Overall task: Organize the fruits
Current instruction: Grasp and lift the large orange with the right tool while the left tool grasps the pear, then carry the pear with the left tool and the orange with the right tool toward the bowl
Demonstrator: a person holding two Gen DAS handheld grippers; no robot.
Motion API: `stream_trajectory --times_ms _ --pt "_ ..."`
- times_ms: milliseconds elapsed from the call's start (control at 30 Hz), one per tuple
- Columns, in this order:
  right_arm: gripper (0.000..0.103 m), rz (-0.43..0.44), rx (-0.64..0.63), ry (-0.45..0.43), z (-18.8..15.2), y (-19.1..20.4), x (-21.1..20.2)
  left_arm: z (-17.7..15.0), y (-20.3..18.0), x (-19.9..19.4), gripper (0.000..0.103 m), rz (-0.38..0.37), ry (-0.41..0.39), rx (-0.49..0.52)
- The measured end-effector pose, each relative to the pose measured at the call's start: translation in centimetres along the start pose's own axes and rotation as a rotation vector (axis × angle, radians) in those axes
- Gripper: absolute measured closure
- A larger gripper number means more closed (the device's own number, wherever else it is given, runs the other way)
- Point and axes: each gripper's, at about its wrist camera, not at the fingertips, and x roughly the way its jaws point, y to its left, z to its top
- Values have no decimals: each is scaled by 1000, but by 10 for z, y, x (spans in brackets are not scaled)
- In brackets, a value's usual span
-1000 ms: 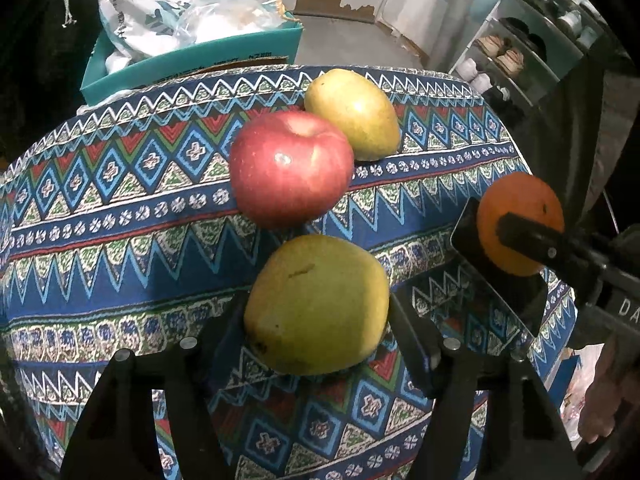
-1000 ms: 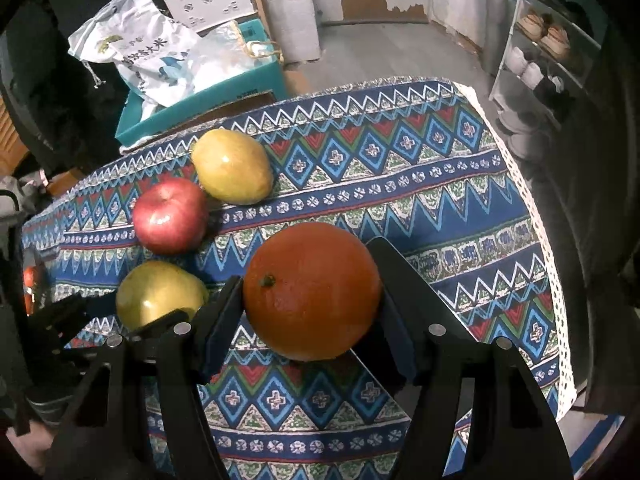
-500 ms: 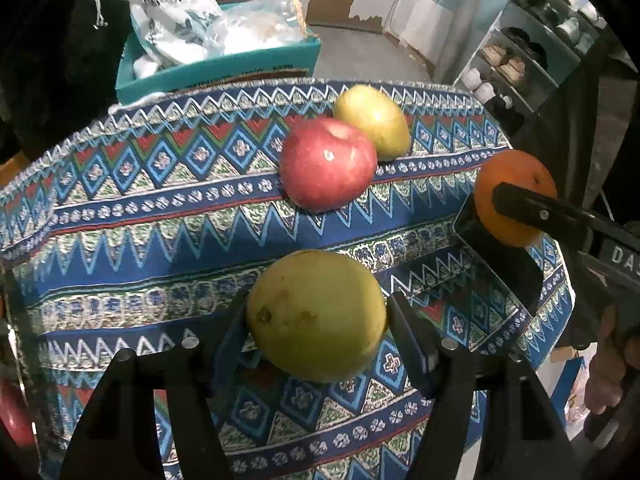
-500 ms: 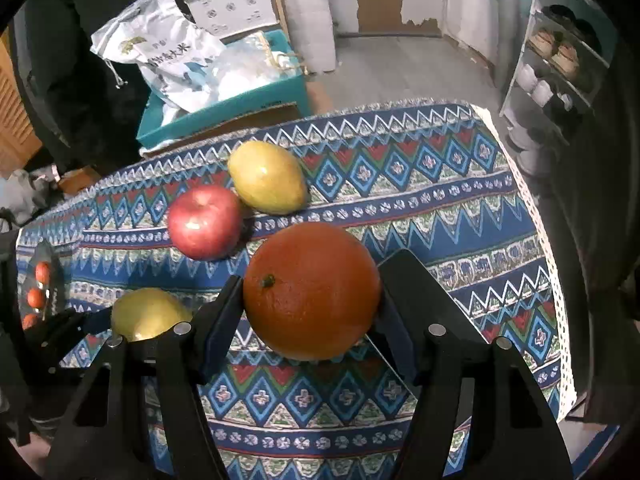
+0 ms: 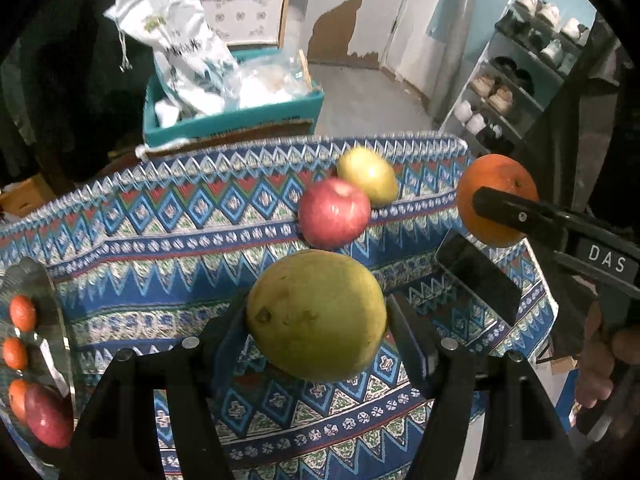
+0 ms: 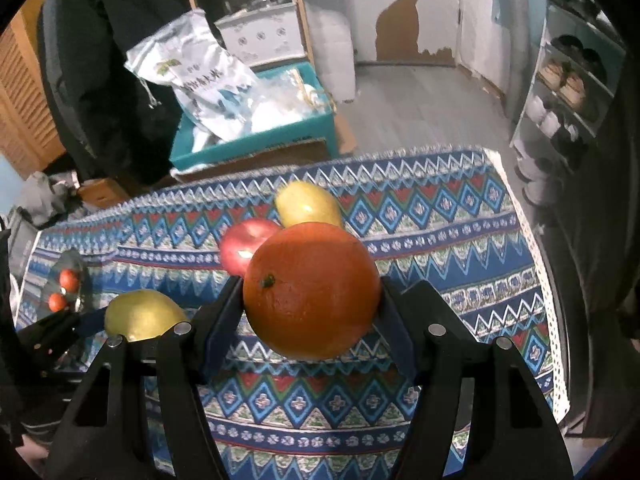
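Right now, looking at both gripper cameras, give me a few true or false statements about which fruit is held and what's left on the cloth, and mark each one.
1. The left gripper is closed on a green pear. True.
2. The right gripper holds a red apple. False: it holds an orange; the red apple lies on the patterned tablecloth.
3. A yellow pear sits right behind the apple on the cloth. True.
4. The glass plate at the left edge is bare. False: it carries small orange fruits and a red fruit.
5. Both held fruits rest on the cloth. False: both are lifted clear.
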Motion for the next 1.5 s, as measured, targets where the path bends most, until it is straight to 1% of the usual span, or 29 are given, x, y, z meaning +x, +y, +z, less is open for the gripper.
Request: stream_trajectory --times_ms 300,633,900,1100,1233,1333,1500 --pt "37 29 -33 -92 15 24 -38 14 2 -63 33 9 -139 25" --pt "37 59 -62 -194 30 49 -87 23 10 -118 33 1 -243 23" --pt "37 87 -101 -278 37 73 -123 24 18 -152 33 -9 -304 0" --pt "37 115 -133 -326 41 92 -141 23 24 -177 33 1 -356 -2" --pt "37 127 -158 -348 42 105 -150 21 32 -196 33 13 -392 -6" --pt "37 143 -180 -361 44 119 -156 20 40 -205 33 15 -407 -21" --pt "37 166 -212 -364 46 142 -156 16 57 -216 33 43 -424 -50"
